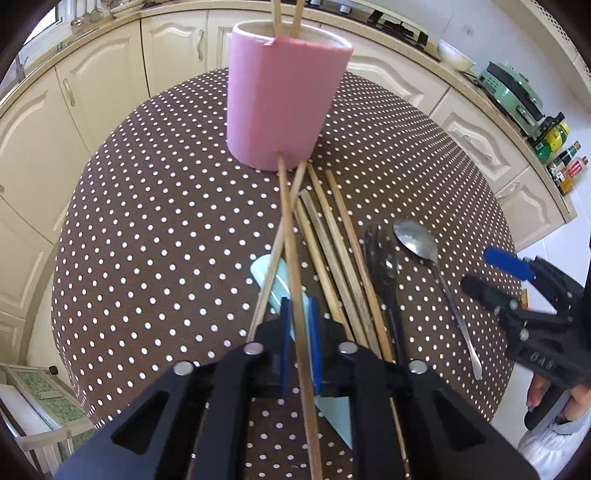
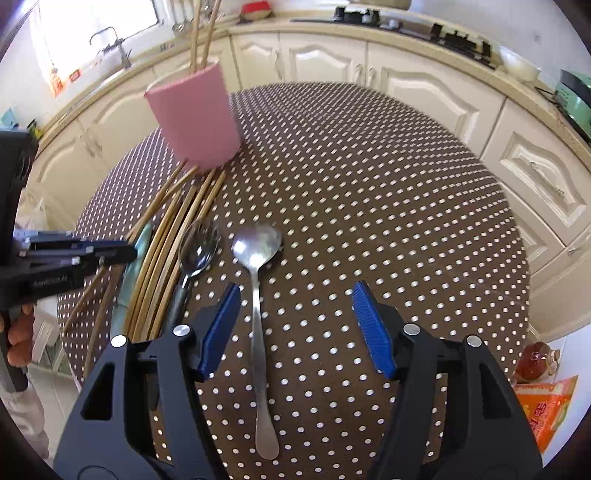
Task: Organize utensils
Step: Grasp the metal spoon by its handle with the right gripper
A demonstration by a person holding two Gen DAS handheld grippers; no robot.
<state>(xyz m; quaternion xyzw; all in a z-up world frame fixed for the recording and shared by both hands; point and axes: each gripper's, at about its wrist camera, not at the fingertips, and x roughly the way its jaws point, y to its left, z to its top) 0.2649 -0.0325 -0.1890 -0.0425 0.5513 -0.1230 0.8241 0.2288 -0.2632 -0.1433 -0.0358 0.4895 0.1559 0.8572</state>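
Brown polka-dot cloth covers the round tabletop (image 1: 147,206), where a pink cup (image 1: 282,99) stands upright at the far side with two chopsticks (image 1: 286,16) rising out of it. The left tool (image 1: 300,350) has its blue pads pinched almost together on one wooden chopstick (image 1: 291,258), which runs forward between them toward the base of the cup and crosses a second chopstick (image 1: 275,254) just to its left. A pale mint utensil (image 1: 271,280) lies under that crossing. More loose chopsticks (image 1: 332,251) lie just right of the left tool, then a dark-handled spoon (image 1: 382,258), then a steel spoon (image 2: 256,280). The right tool (image 2: 295,328) hangs with its jaws spread wide and nothing in them; the steel spoon's handle lies on the cloth between the pads, nearer the left one, its bowl pointing away toward the cup.
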